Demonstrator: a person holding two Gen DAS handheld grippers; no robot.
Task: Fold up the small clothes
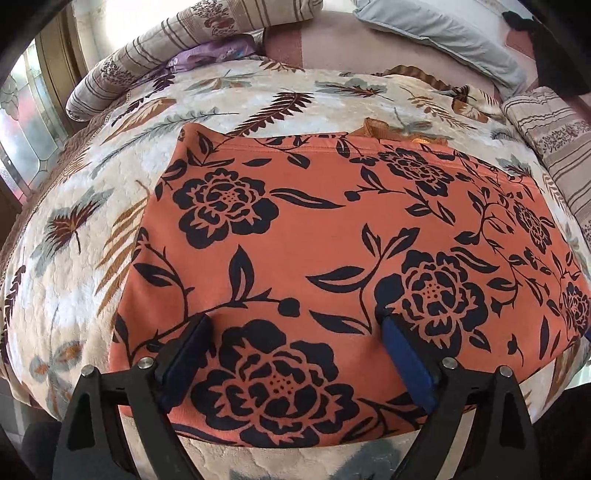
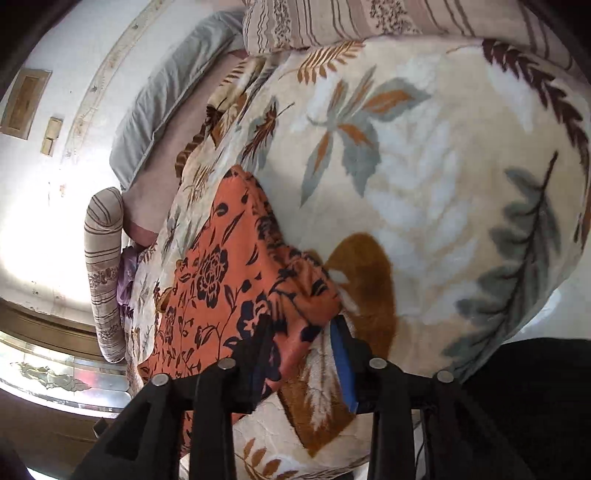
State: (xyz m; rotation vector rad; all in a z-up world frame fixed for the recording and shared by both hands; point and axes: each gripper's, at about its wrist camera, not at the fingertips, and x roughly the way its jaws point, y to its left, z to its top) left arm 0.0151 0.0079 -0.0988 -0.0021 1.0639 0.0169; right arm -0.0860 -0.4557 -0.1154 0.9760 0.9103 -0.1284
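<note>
An orange garment with a black flower print (image 1: 314, 236) lies spread flat on a cream blanket with a leaf pattern (image 1: 74, 229). My left gripper (image 1: 295, 321) hovers over the garment's near half, jaws wide apart, nothing between them. In the right wrist view the same garment (image 2: 221, 273) runs off to the left, and its near corner is bunched up between the fingers of my right gripper (image 2: 303, 325). Those jaws stand partly apart. Blanket (image 2: 424, 192) shows between the cloth and the blue pad (image 2: 343, 354), so the pads do not press on it.
Striped cushions (image 1: 554, 136) and a long striped bolster (image 1: 122, 70) ring the blanket. A grey pillow (image 1: 443, 33) lies at the back, and a purple cloth (image 1: 210, 53) is tucked by the bolster. The bed edge runs just below the garment's near hem. A glazed door (image 1: 26, 140) stands at left.
</note>
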